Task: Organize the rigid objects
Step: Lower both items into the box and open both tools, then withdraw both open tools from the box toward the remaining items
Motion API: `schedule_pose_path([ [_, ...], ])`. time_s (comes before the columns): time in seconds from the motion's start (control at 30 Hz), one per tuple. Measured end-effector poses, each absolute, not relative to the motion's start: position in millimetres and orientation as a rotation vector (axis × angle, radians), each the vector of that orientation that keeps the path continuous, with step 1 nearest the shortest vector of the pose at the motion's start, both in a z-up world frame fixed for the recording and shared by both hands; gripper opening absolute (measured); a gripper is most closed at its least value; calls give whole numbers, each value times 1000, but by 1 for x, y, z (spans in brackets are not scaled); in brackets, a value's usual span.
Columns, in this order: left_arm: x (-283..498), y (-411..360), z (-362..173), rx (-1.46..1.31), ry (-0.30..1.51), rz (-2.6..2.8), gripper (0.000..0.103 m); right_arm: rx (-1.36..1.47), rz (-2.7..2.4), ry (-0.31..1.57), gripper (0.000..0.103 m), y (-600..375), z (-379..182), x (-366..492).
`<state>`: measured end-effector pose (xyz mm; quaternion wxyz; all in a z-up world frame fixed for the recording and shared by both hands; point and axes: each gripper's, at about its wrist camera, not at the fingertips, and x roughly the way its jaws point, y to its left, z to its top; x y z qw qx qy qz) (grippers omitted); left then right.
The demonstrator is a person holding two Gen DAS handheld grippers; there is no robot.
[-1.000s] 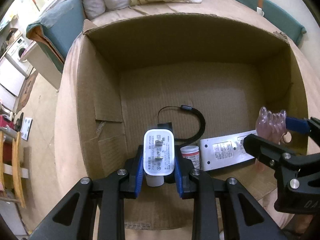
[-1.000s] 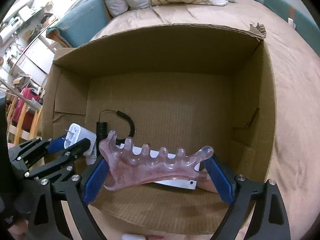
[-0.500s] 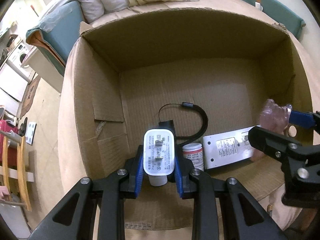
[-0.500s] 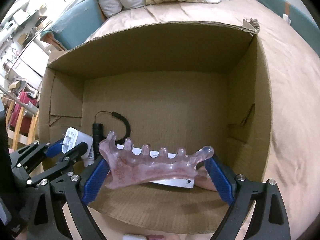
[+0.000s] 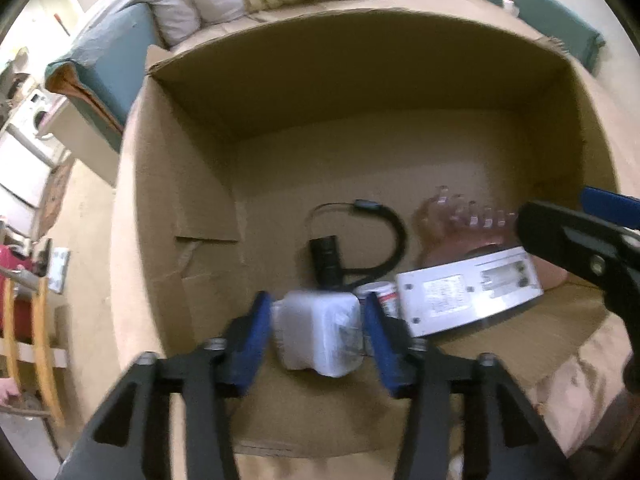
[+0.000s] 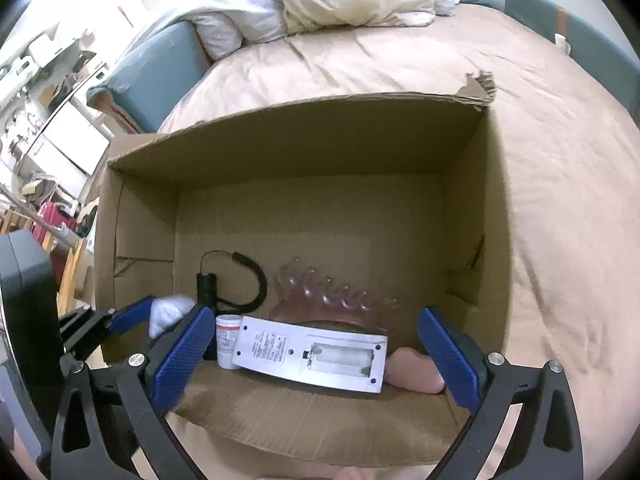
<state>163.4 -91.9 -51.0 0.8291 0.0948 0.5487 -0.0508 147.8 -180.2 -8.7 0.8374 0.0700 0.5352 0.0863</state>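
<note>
The left gripper (image 5: 316, 332) is spreading its fingers, the white charger (image 5: 318, 330) sitting loose between them; the right gripper (image 6: 316, 356) is gaping empty above the cardboard box (image 6: 280, 136), pink comb (image 6: 332, 288) lying at twelve o'clock.

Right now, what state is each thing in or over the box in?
Left hand-held gripper: jaws opening, white charger between them, blurred.
White charger: loose between the pads, over the box floor.
Right hand-held gripper: open, empty.
Pink comb-like piece: in the box, blurred.
White remote: face down, battery bay uncovered.
Pill bottle: upright.
Cardboard box: open-topped.
</note>
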Motion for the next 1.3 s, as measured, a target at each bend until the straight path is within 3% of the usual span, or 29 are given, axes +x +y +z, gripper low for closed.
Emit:
schedule_pose_path([
  [0.03, 162, -93, -49, 196, 1160, -112, 68, 152, 179, 1130, 103, -182, -8, 148],
  [0.07, 161, -94, -47, 193, 1149, -112, 71, 156, 176, 1129, 103, -183, -7, 148],
  [0.47, 162, -82, -41, 149, 1143, -93, 71, 178, 165, 1133, 103, -189, -6, 145],
  [0.9, 128, -62, 8, 128, 1131, -77, 71, 234, 215, 1144, 103, -195, 20, 130],
  [1.3, 81, -35, 31, 43, 1118, -42, 71, 208, 246, 1161, 103, -190, 41, 73],
])
